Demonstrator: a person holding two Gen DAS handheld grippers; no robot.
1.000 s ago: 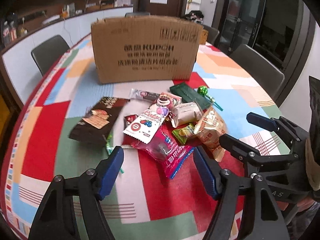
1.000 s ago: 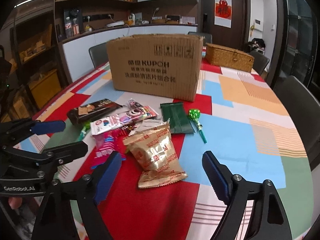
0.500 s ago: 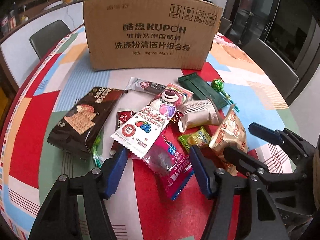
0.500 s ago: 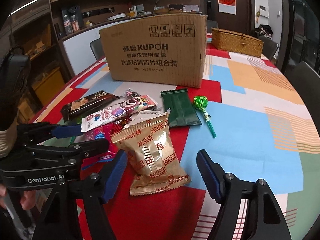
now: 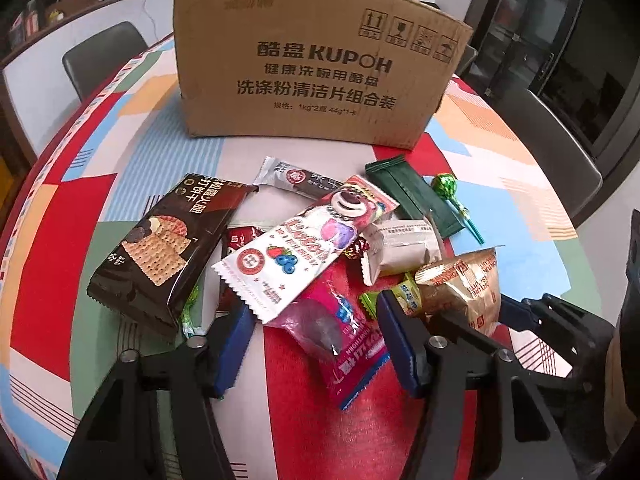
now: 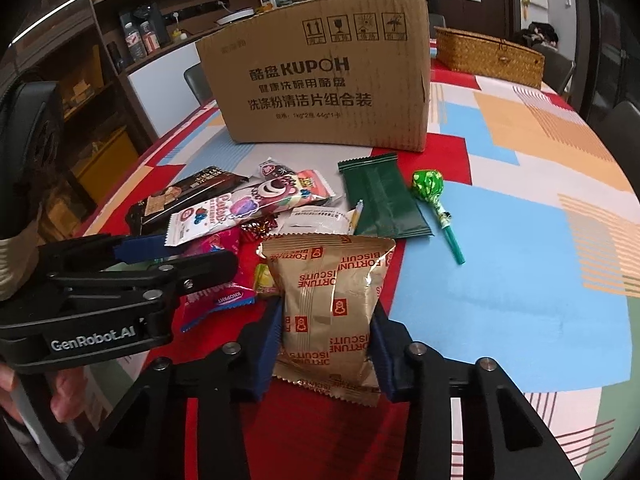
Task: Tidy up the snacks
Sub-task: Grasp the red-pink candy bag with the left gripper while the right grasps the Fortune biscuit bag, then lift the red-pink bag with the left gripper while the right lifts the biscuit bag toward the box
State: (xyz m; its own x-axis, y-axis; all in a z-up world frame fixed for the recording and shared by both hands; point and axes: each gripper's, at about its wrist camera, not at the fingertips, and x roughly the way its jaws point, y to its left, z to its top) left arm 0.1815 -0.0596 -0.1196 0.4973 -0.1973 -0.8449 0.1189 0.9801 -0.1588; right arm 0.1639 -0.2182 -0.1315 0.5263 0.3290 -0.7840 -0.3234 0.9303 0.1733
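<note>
Snacks (image 5: 304, 256) all loose in a heap on the counter (image 6: 500, 260), in front of the cardboard box (image 6: 320, 76). None put away yet. Right gripper (image 6: 326, 344) jaws closing, squeezing the gold biscuit bag (image 6: 332, 304). Left gripper (image 5: 316, 344) jaws closing around the pink packet (image 5: 344, 344), not touching yet.
</note>
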